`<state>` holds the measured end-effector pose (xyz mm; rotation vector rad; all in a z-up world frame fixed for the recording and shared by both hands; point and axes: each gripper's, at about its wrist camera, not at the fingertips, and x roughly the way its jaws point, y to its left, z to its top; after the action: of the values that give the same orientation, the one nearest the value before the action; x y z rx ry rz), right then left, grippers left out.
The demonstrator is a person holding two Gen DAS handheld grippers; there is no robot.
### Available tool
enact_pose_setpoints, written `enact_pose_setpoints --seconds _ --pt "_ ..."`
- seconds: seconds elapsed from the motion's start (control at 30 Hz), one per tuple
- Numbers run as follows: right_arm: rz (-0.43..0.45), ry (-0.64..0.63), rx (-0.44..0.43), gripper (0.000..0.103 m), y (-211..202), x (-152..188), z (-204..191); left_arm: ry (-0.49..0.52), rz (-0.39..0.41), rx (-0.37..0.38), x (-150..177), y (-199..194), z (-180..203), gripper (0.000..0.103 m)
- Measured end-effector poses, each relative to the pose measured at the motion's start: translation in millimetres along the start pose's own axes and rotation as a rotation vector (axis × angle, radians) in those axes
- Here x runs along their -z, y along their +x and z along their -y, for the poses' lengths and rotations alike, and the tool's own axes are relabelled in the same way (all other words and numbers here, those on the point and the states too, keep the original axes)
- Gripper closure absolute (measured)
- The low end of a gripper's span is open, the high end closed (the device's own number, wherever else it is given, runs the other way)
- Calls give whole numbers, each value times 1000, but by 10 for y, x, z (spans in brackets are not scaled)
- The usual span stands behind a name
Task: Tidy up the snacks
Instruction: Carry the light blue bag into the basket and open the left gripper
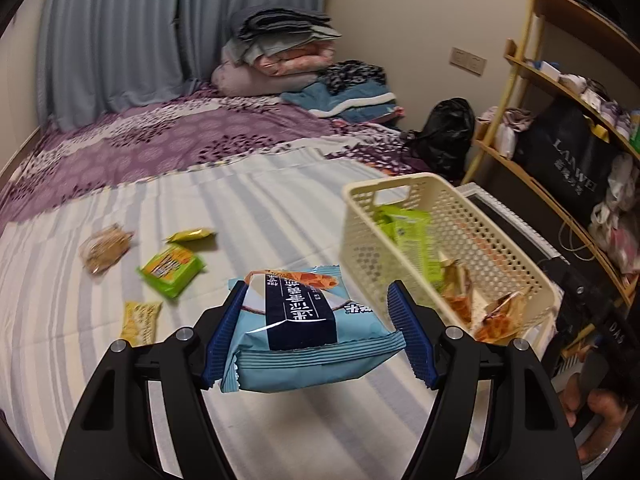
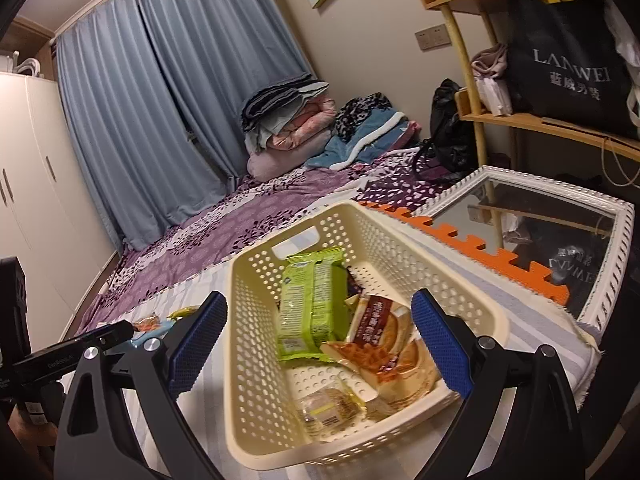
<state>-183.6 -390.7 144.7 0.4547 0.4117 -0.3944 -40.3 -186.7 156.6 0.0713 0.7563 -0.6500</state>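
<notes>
**Snacks: blue packet in the left claw, basket next**

Snacks are split between the striped sheet (image 1: 260, 208) and the cream basket (image 1: 500, 236).

Left wrist view: left gripper (image 1: 318, 334) is clamped on a blue snack packet (image 1: 308, 332), pads pressing both sides, pkt held clear above the sheet. Basket sits ahead and to the right w/ a green pack and orange wrappers already inside. Left on the sheet: green packet (image 1: 172, 268), small yellow sachet (image 1: 190, 235), clear-wrapped brown snack (image 1: 105, 249), yellow bar (image 1: 140, 322).

Right wrist view: right gripper (image 2: 320, 348) has its jaws apart, nothing between the pads; it looks straight down into the basket (image 2: 248, 320), fingers standing either side of its near end but not visibly touching it. Inside: green pack (image 2: 310, 304), orange-and-red wrapped cakes (image 2: 384, 348), clear-wrapped snack (image 2: 328, 408).

Step in hand, as I read it: carry the blue pkt over and drop it in. To do it well: keep the grip firm until the pkt is fully past the near rim, aim for the bare floor at the front, let go low so nothing bounces out. The right claw could steady the rim if the basket slides.
</notes>
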Motion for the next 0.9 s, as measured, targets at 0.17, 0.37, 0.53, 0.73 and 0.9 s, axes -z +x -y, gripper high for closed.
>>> enact_pose_setpoints --seconds 0.17,0.37,0.53,0.73,0.9 --pt "13 27 28 10 -28 -22 165 65 -3 61 -128 103 401 31" --pt "26 60 56 10 -62 -36 347 129 -8 131 -192 184 844 31" --pt "35 84 77 10 -79 -55 489 176 -23 181 -211 278 1154 31" --pt "48 106 105 10 -103 -90 612 188 -43 260 -172 342 1329 3" --pt "52 119 111 10 -101 -95 623 193 -72 197 -133 406 1287 3"
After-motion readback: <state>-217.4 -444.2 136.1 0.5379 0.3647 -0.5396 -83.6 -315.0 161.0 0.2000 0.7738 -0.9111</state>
